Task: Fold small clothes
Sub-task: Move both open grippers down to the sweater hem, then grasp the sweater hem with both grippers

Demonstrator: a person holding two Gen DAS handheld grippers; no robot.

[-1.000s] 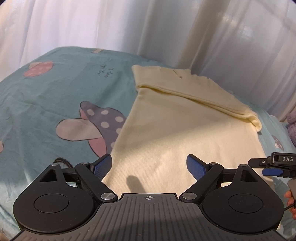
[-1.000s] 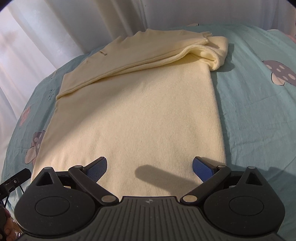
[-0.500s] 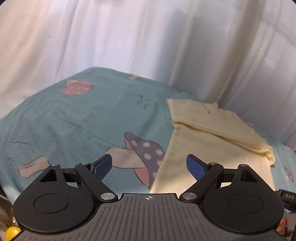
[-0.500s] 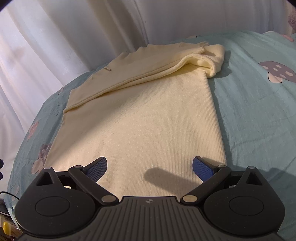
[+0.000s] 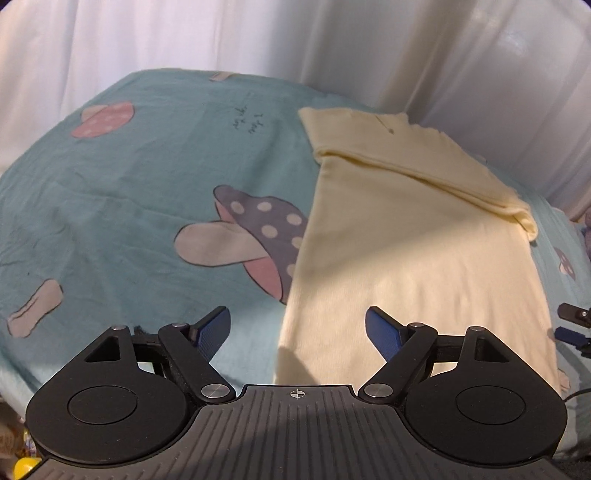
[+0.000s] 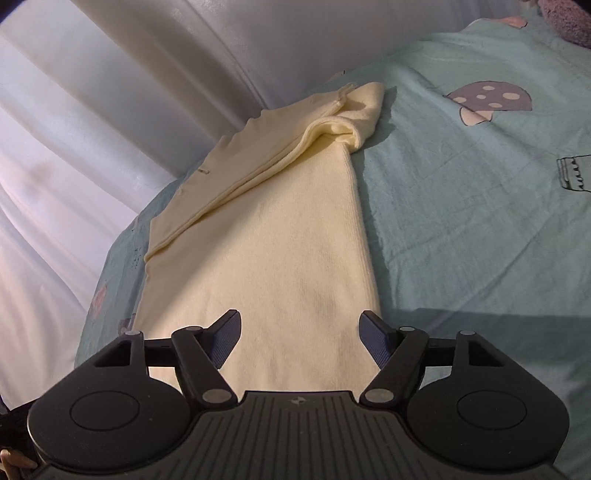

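Note:
A pale yellow knit garment [image 5: 413, 236] lies flat on the teal bedsheet, its far end folded over in a band. It also shows in the right wrist view [image 6: 280, 236]. My left gripper [image 5: 297, 326] is open and empty, hovering over the garment's near left corner, with its left finger over the sheet. My right gripper [image 6: 300, 332] is open and empty, over the near right part of the garment. The tip of the right gripper [image 5: 572, 325] shows at the right edge of the left wrist view.
The teal bedsheet [image 5: 129, 206] has mushroom prints [image 5: 255, 229]. White curtains [image 5: 332, 44] hang behind the bed. A purple fuzzy object [image 6: 565, 18] sits at the far right corner of the bed. The bed edge drops off on the left.
Both grippers stayed open. The left view swung left off the garment, then back toward its left edge. The right gripper pulled back and tilted, so the garment looks longer and narrower.

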